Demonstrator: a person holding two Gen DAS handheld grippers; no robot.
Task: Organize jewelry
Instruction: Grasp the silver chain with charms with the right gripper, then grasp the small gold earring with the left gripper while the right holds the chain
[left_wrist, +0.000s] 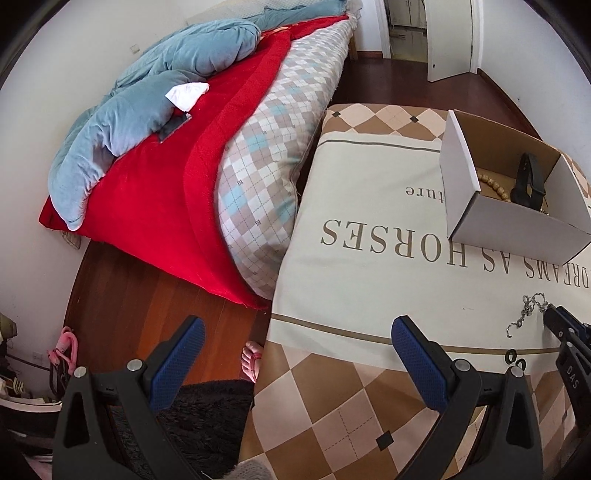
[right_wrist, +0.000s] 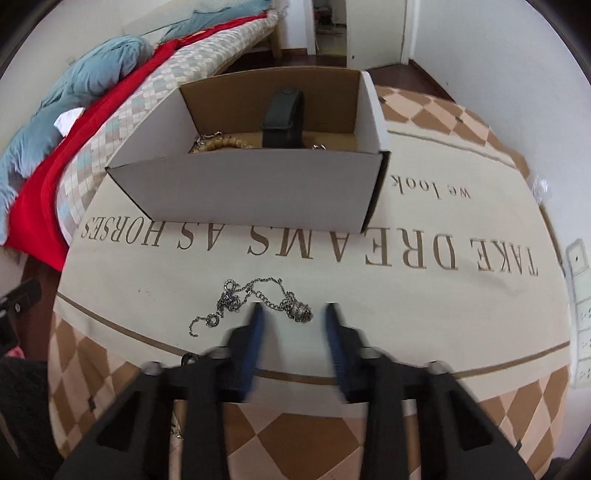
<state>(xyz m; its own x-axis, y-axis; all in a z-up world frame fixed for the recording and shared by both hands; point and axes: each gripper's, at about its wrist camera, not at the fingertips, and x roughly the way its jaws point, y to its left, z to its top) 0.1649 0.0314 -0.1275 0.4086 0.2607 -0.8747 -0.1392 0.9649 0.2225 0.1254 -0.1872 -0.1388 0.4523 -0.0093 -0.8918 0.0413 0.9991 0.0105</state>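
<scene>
My right tool (right_wrist: 293, 314) is down low over the cloth-covered surface (right_wrist: 424, 295), fingers spread and grasping nothing. The silver chain (right_wrist: 255, 295) lies loose on the cloth right at my fingertips: its metal pendant (right_wrist: 302, 313) sits in the gap between the two blue pads (right_wrist: 255, 332), nearer the right one's tip but not touching it that I can tell. The rest of the chain trails off to the left of the left pad, ending in a small hook and ring. Fingers look blurred in the right wrist view.

Straight ahead of the right tool, well past the chain, stands the open cardboard box (right_wrist: 258, 192). Inside it, a black watch strap (right_wrist: 284, 118) leans against the far wall, with a string of wooden beads (right_wrist: 221, 144) lying to its left on the box floor.

My left tool (left_wrist: 297, 341) hangs off to the side, released wide and empty, half over the surface edge, half over the wood floor (left_wrist: 122, 295). From it, the box (left_wrist: 476, 206) is ahead and to the right; the chain (left_wrist: 532, 310) is far right, beside the right tool's tip (left_wrist: 565, 328). Two small black rings (left_wrist: 516, 360) lie on the cloth just right of my left tool's right finger. Ahead-left is the bed (left_wrist: 258, 155) with its red blanket (left_wrist: 166, 199).
</scene>
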